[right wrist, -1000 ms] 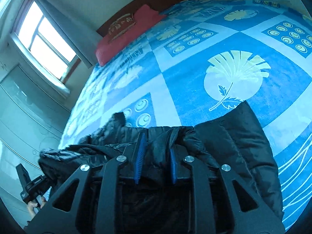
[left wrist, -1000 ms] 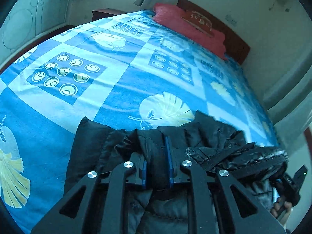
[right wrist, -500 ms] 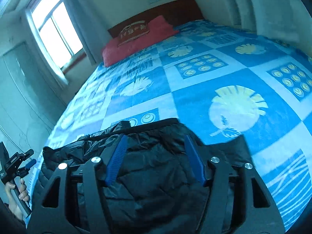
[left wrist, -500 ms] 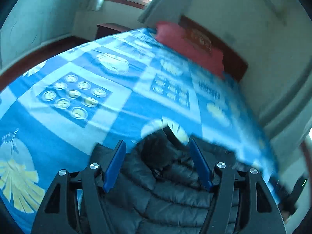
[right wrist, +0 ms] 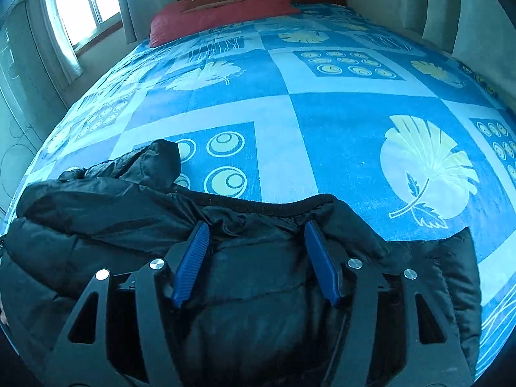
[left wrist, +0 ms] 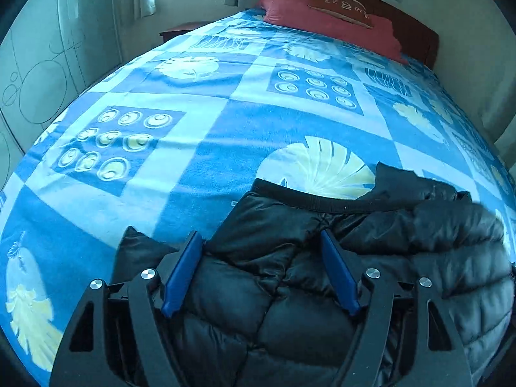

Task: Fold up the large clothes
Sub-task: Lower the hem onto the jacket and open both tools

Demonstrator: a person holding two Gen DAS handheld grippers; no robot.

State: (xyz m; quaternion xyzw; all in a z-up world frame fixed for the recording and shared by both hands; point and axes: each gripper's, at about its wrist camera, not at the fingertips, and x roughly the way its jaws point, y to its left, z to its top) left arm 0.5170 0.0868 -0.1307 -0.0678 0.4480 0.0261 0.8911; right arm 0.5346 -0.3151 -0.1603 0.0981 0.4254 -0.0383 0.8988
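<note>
A black puffer jacket (left wrist: 371,251) lies folded on the near end of the bed, its ribbed hem edge facing the headboard. It also fills the lower part of the right wrist view (right wrist: 258,258). My left gripper (left wrist: 261,242) is open above the jacket's left part, its blue pads (left wrist: 182,269) spread wide with nothing between them. My right gripper (right wrist: 256,230) is open above the jacket's right part, just behind the hem.
The bed carries a blue patterned cover (left wrist: 225,122) with leaf and circle prints. Red pillows (left wrist: 322,13) lie against the wooden headboard (left wrist: 416,29). A wardrobe (left wrist: 35,64) stands to the left, a window (right wrist: 77,3) behind it.
Both grippers were shut on the jacket's fabric one second ago. They opened and let it go, and the jacket now lies flat on the bed.
</note>
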